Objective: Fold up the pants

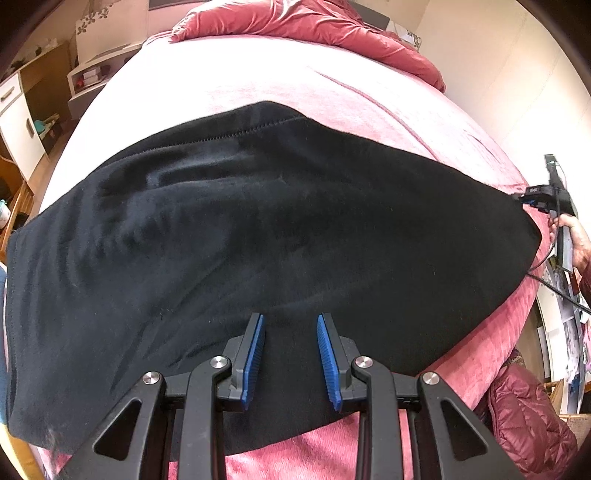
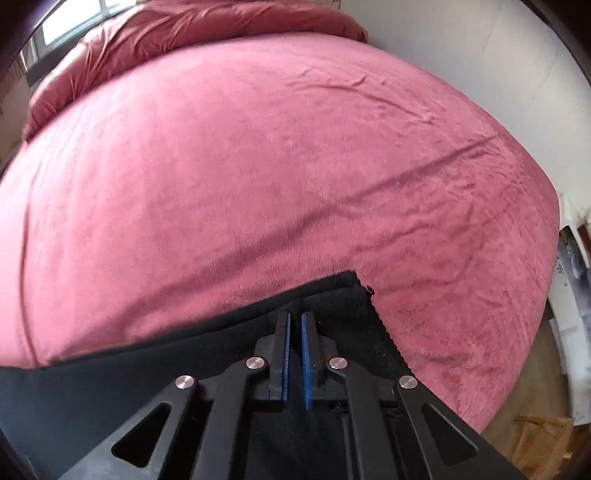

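Black pants (image 1: 258, 229) lie spread flat across a pink bedspread (image 1: 258, 74). My left gripper (image 1: 291, 321) is open just above the pants' near edge, with fabric under and between its blue pads. My right gripper (image 2: 296, 317) is nearly closed on the pants' corner (image 2: 343, 295); black fabric sits in the narrow gap between its blue pads. In the left wrist view the right gripper (image 1: 532, 197) shows at the far right, at the pants' right end, held by a hand.
A crumpled pink duvet (image 1: 314, 22) lies at the head of the bed. White and wooden furniture (image 1: 22, 110) stands to the left. A dark red jacket (image 1: 528, 417) lies beside the bed at the right. A wall (image 2: 480, 44) runs along the bed's far side.
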A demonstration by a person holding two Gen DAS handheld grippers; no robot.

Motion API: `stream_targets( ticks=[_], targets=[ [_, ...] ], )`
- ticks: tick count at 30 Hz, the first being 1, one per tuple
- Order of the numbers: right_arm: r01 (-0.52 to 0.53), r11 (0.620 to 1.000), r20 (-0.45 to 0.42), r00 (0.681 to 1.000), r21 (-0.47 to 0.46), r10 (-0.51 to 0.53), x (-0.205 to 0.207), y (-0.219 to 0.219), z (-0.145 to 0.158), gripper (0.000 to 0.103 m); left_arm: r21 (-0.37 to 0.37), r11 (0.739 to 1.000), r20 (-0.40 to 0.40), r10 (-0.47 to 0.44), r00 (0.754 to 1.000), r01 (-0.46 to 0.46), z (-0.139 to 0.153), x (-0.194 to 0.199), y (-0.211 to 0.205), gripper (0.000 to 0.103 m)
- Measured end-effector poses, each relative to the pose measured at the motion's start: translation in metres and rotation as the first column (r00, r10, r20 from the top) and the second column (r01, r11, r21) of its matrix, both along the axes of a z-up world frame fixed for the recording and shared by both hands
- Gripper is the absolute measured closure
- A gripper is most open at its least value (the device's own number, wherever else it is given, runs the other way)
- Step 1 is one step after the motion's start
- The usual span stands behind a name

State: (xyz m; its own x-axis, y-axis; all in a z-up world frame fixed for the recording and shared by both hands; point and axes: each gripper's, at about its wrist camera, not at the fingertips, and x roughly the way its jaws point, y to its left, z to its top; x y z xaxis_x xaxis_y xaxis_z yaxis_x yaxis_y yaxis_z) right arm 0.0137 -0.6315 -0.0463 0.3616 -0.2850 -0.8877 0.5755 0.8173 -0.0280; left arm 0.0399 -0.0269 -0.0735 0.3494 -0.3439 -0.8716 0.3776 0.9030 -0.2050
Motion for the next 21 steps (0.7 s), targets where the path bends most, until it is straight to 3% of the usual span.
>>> stream_targets(
  ticks=[2,8,10,12,14,16,19,21],
  targets=[
    [0.000,1.000,0.061,0.998,-0.005,0.000,0.000,-0.002,0.013,0.098,-0.006,1.000,0.001,0.005,1.000,-0.005,0.003,-0.001,0.002,0.073],
    [0.018,1.000,-0.064,0.998,0.009,-0.018,0.012,-0.004,-0.020,0.097,0.004,1.000,0.001,0.003,1.000,-0.003,0.007,-0.002,0.003,0.073],
    [0.020,1.000,-0.069,0.997,-0.017,-0.021,0.011,0.002,-0.023,0.095,0.002,1.000,0.010,0.007,1.000,-0.007,0.011,-0.004,0.007,0.073],
    [0.034,0.999,-0.058,0.998,-0.026,-0.036,0.008,0.006,-0.016,0.089,0.002,1.000,0.018,0.021,1.000,-0.021,0.015,-0.005,0.014,0.073],
    [0.030,0.999,-0.023,0.999,-0.041,-0.031,0.002,0.016,0.001,0.059,0.001,0.999,0.026,0.045,0.999,-0.045,0.018,-0.006,0.024,0.073],
    [-0.001,0.999,0.022,1.000,-0.049,0.002,-0.005,0.031,0.015,0.048,-0.015,0.997,0.030,0.071,0.997,-0.071,0.021,-0.007,0.036,0.073],
    [-0.127,0.992,0.076,0.989,-0.001,0.127,-0.016,0.074,0.032,0.048,-0.019,0.995,0.030,0.103,0.994,-0.103,0.021,-0.010,0.048,0.073],
    [-0.249,0.968,0.093,0.965,0.037,0.244,-0.023,0.118,0.037,0.048,-0.025,0.994,0.029,0.111,0.993,-0.111,0.021,-0.013,0.054,0.073]
  ],
)
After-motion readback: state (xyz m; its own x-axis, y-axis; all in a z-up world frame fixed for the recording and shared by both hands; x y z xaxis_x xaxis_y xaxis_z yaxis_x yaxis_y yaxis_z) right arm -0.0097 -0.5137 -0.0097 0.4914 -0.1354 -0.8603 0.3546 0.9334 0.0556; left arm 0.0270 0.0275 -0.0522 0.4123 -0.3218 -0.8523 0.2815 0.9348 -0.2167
